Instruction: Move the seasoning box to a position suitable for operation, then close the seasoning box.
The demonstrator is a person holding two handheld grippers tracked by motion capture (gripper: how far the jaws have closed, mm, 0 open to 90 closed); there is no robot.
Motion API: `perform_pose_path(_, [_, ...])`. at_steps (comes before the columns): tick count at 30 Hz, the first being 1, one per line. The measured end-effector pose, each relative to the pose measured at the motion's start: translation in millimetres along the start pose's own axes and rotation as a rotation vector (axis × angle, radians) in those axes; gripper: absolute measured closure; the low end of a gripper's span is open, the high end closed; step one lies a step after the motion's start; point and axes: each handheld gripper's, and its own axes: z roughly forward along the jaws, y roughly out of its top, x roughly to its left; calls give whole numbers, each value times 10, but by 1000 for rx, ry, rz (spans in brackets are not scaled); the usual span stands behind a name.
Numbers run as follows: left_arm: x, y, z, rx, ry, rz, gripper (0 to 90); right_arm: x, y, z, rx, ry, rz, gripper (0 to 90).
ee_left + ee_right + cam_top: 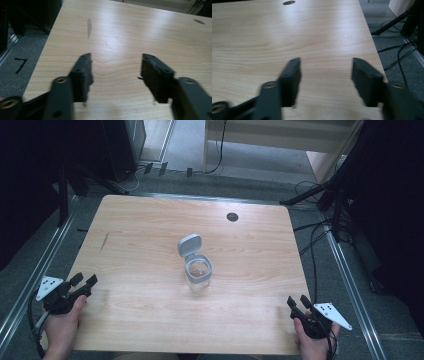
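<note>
2 grippers are seen at the near corners of the wooden table (150, 230), each held in 1 hand. The left gripper (84, 280) is held at the near-left corner by the left hand (64, 322); its jaws are spread apart with nothing between them. In the left gripper view the same gap (116, 70) is seen, with bare wood behind it and a dark scuff mark (89, 27) farther along the tabletop. The right gripper (298, 300) is held at the near-right corner by the right hand (312, 345); its jaws are likewise parted and empty, which the right gripper view confirms (325, 71). A grey three-cornered plate is carried on top of each gripper.

1 clear jar (198, 275) is recorded upright near the table's centre, well apart from both grippers. Its grey hinged lid (190, 244) is flipped open and stands tilted behind the mouth. Contents cannot be made out.

1 round dark grommet hole (232, 217) is noted near the far edge. Black cables (315, 245) lie on the grey floor to the right of the table.
</note>
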Motion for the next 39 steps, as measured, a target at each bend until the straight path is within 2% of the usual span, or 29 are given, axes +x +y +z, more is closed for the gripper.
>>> perform_pose_path(2, [-11,15,2,35,-16,10,695,10,28,3,-1,47,20,742])
perform_pose_path(3, [-27,20,11,47,-12,14,695,10,28,3,-1,47,20,742])
perform_pose_path(4, [-57,45,16,67,-16,8,785,42,70,21,-7,69,38,835])
perform_pose_path(6, [-95,72,20,64,-19,-4,863,108,120,58,-3,79,48,900])
perform_pose_path(7, [-137,102,21,65,-21,1,897,150,146,83,-4,91,42,900])
perform_pose_path(9, [-236,151,35,62,-39,13,900,236,195,136,-1,113,30,900])
perform_pose_path(10, [-314,179,58,64,-62,19,900,236,195,136,-1,113,30,900])
perform_pose_path(11, [-384,195,82,72,-86,23,900,304,232,185,2,129,10,900])
perform_pose_path(13, [-544,212,132,86,-124,39,900,476,319,299,5,182,4,900])
perform_pose_path(14, [-698,218,174,97,-156,59,900,540,349,337,6,200,1,900])
perform_pose_path(15, [-698,218,174,97,-156,59,900,540,349,337,6,200,1,900])
perform_pose_path(16, [-893,229,232,106,-191,82,900,669,412,420,9,250,-12,900])
perform_pose_path(17, [-893,229,232,106,-191,82,900,669,412,420,9,250,-12,900])
perform_pose_path(18, [-1037,237,274,110,-219,95,900,792,465,491,13,276,-37,900])
perform_pose_path(19, [-1037,237,274,110,-219,95,900,792,465,491,13,276,-37,900])
perform_pose_path(20, [-1197,246,319,112,-247,106,900,935,521,596,22,311,-63,900])
perform_pose_path(21, [-1197,246,319,112,-247,106,900,979,535,631,22,321,-68,900])
perform_pose_path(22, [-1290,256,347,109,-263,109,900,1047,554,686,23,336,-69,900])
perform_pose_path(24, [-1425,272,399,108,-284,116,900,1101,566,726,26,344,-67,900])
perform_pose_path(25, [-1475,277,418,111,-290,117,900,1190,582,793,30,364,-69,900])
perform_pose_path(27, [-1692,287,497,120,-330,124,900,1298,605,867,30,372,-95,900])
perform_pose_path(28, [-1692,287,497,120,-330,124,900,1336,620,891,31,379,-92,900])
perform_pose_path(29, [-1761,291,516,123,-341,131,900,1336,620,891,31,379,-92,900])
perform_pose_path(31, [-1875,294,548,122,-359,144,900,1427,662,970,31,396,-84,900])
perform_pose_path(33, [-1986,292,581,125,-382,139,900,1458,678,1001,37,402,-86,900])
perform_pose_path(35, [-2126,294,629,134,-405,146,900,1534,731,1103,44,407,-93,900])
perform_pose_path(39, [-2220,297,656,134,-410,146,900,1588,778,1206,54,413,-84,900])
